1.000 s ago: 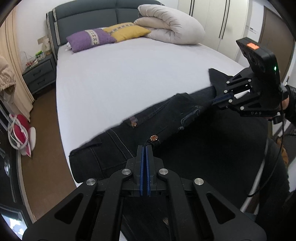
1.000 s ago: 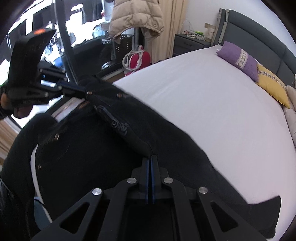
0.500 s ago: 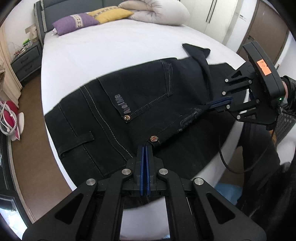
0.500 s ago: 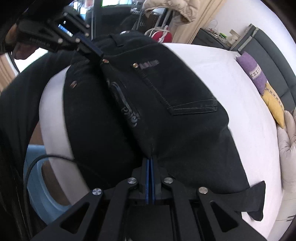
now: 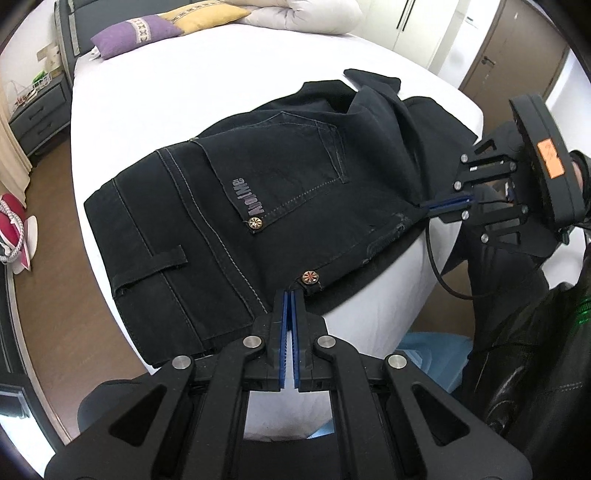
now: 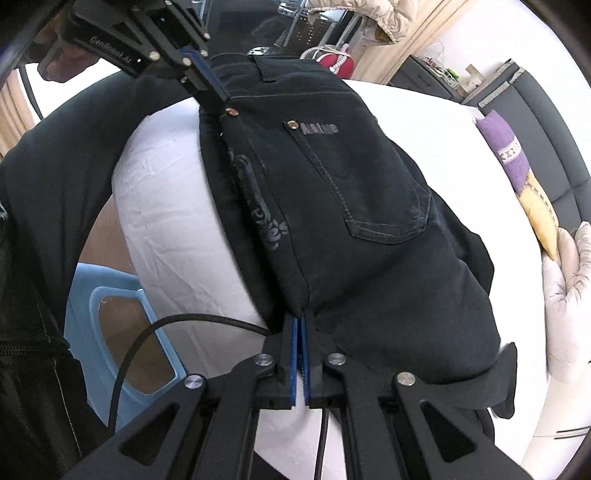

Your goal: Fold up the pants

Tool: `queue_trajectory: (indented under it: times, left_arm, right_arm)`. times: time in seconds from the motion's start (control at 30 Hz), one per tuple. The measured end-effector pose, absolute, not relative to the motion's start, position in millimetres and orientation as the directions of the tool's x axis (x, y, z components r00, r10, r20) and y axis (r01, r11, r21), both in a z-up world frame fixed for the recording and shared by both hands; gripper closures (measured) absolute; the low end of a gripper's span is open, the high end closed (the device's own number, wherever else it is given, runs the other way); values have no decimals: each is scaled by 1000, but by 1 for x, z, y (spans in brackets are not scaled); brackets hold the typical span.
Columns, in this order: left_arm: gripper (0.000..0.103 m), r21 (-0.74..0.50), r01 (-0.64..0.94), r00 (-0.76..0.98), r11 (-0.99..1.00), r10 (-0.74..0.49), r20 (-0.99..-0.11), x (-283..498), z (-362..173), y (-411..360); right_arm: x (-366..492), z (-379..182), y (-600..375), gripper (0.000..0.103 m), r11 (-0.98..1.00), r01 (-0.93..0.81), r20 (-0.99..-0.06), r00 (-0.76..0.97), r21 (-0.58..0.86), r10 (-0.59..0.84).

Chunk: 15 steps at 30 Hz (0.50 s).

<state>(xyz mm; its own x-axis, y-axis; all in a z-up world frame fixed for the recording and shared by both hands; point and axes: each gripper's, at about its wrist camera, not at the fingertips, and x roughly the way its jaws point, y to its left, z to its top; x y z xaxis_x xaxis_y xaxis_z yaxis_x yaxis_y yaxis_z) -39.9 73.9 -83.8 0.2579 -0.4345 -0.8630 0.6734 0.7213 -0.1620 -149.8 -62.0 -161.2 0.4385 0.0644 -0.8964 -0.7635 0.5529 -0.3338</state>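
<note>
Black jeans [image 5: 266,192] lie folded on the near corner of the white bed [image 5: 184,74], back pocket and waistband up; they also show in the right wrist view [image 6: 351,206]. My left gripper [image 5: 290,295] is shut on the waistband edge beside a metal button [image 5: 310,277]. It shows at the top left of the right wrist view [image 6: 218,94]. My right gripper [image 6: 300,319] is shut on the jeans' near folded edge. In the left wrist view it [image 5: 439,206] pinches the fabric at the right.
Purple [image 5: 136,33] and yellow pillows [image 5: 203,14] and a rolled duvet [image 5: 306,14] lie at the bed's head. A grey nightstand [image 5: 33,110] stands at the left. A light blue stool [image 6: 122,332] stands on the floor below the bed corner. A cable [image 6: 155,332] hangs near it.
Both grippers have lowered the jeans onto the bed corner and drawn the held edge toward the bed's near edge. The fabric has gone from lifted to lying flat.
</note>
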Motion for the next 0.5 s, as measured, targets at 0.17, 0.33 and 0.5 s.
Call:
queue_trajectory:
  times: [0.17,0.33,0.5]
  left_arm:
    - [103,-177,664,247,726,-436,-865,-36,-86,79]
    - [101,-209,635,219,743,-434,-874,-35,-105,81]
    - [101,-192,622,248,759,-423,-872,-38,-95,88]
  right_arm:
    - [-150,-164,-62,99,573,-757,-903,424,-314,66]
    - [-155,-186,-58,97,562,-749,-895,444,-351,33]
    - [-157,-188,-63,94,641,-701,-891,451,-314,57]
